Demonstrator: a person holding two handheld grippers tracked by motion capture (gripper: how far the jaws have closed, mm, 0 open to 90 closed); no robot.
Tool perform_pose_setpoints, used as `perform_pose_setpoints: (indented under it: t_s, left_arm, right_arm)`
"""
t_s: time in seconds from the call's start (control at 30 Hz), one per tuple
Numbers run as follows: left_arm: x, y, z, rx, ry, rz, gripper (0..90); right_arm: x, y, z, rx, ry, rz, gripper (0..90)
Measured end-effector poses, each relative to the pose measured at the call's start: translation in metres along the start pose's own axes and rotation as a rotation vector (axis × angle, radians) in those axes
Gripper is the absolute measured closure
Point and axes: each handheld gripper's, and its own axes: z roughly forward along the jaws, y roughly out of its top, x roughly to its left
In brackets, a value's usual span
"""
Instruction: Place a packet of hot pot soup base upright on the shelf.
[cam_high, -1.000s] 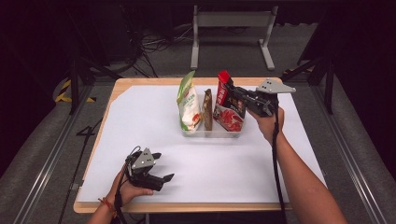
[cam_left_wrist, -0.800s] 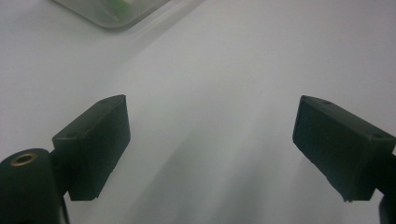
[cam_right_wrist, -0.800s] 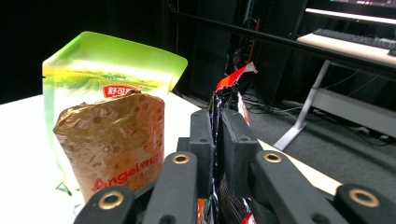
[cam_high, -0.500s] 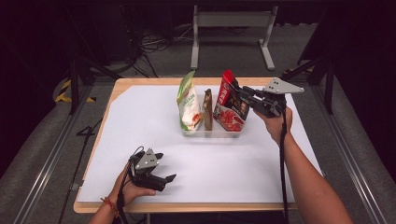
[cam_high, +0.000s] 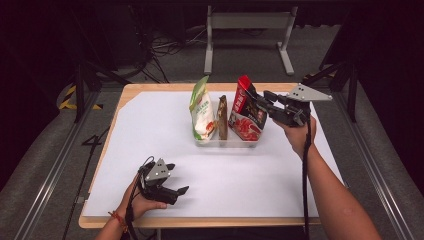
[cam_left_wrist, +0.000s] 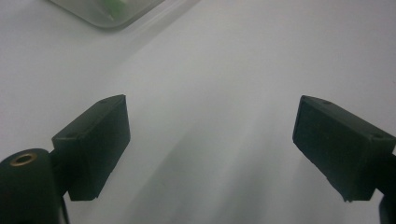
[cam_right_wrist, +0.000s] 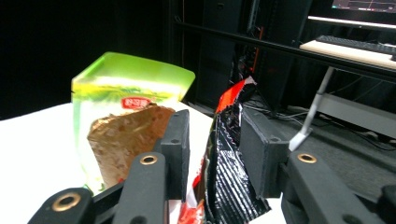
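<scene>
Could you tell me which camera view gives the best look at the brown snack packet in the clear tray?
The right gripper view: the brown snack packet shows broad and close, in front of the green bag. In the high view it is a thin edge-on strip. The left gripper view catches just a blurred tray corner.

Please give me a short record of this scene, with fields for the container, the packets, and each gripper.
container: clear tray on the white table cover
packets: green packet, brown packet, red and black packet, all standing in the tray
right gripper: jaws around the top of the red and black packet, have just been opening, a gap shows beside the packet
left gripper: open, nothing between the jaws, low over the cover near the table's front edge
</scene>
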Motion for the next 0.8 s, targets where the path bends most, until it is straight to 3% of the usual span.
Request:
perform_pose_setpoints:
  t_s: [0.4, 0.6, 0.8]
  left_arm:
    - [0.0, 0.0, 0.0, 0.003, 0.006, 0.002, 11.8]
    - [0.001, 0.0, 0.0, 0.006, 0.008, 0.003, 11.6]
    - [0.001, 0.0, 0.0, 0.006, 0.009, 0.004, 11.4]
  right_arm:
    - [0.007, -0.004, -0.009, 0.021, 0.012, -0.007, 52.3]
    - [0.008, -0.014, -0.011, 0.05, 0.039, 0.015, 43.4]
    - [0.008, -0.026, -0.017, 0.069, 0.036, 0.009, 42.1]
